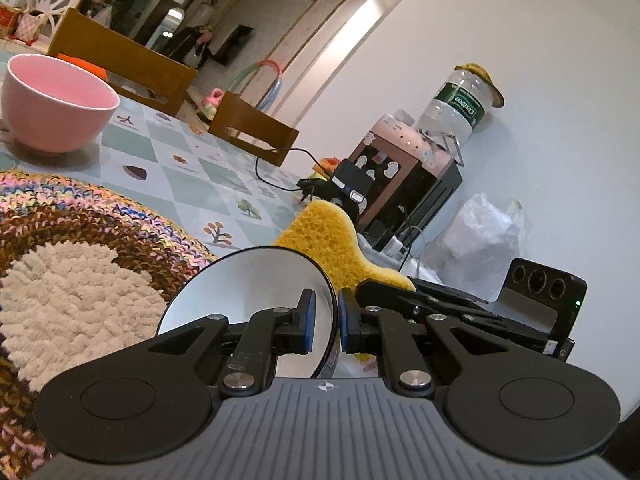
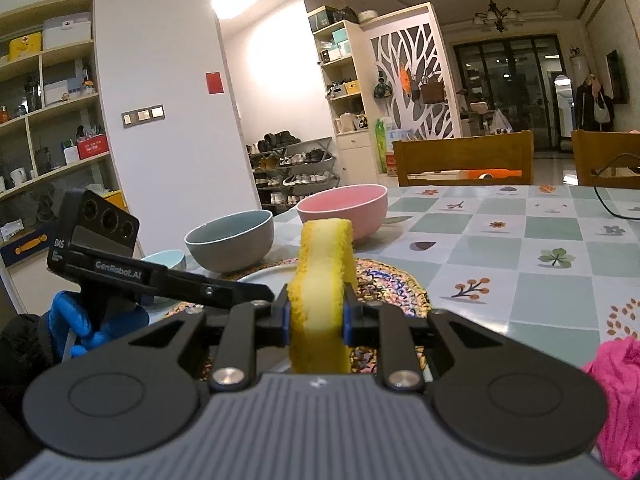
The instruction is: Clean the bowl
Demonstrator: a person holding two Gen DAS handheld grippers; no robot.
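My left gripper point(image 1: 326, 322) is shut on the rim of a white bowl point(image 1: 248, 292), held tilted on edge above the crocheted mat point(image 1: 80, 240). My right gripper point(image 2: 316, 314) is shut on a yellow sponge point(image 2: 322, 280), upright between its pads. In the left wrist view the sponge point(image 1: 324, 232) sits just behind the held bowl, with the right gripper's body point(image 1: 500, 312) to the right. In the right wrist view the left gripper point(image 2: 180, 280) reaches in from the left, and the white bowl's rim point(image 2: 264, 274) shows beside the sponge.
A pink bowl point(image 1: 52, 100) point(image 2: 344, 208), a grey bowl point(image 2: 230, 240) and a small light-blue bowl point(image 2: 164, 260) stand on the checked tablecloth point(image 2: 520, 248). A pink cloth point(image 2: 616, 392) lies at right. Wooden chairs point(image 2: 464, 160), a black cable point(image 1: 272, 176) and a water dispenser point(image 1: 404, 168) lie beyond.
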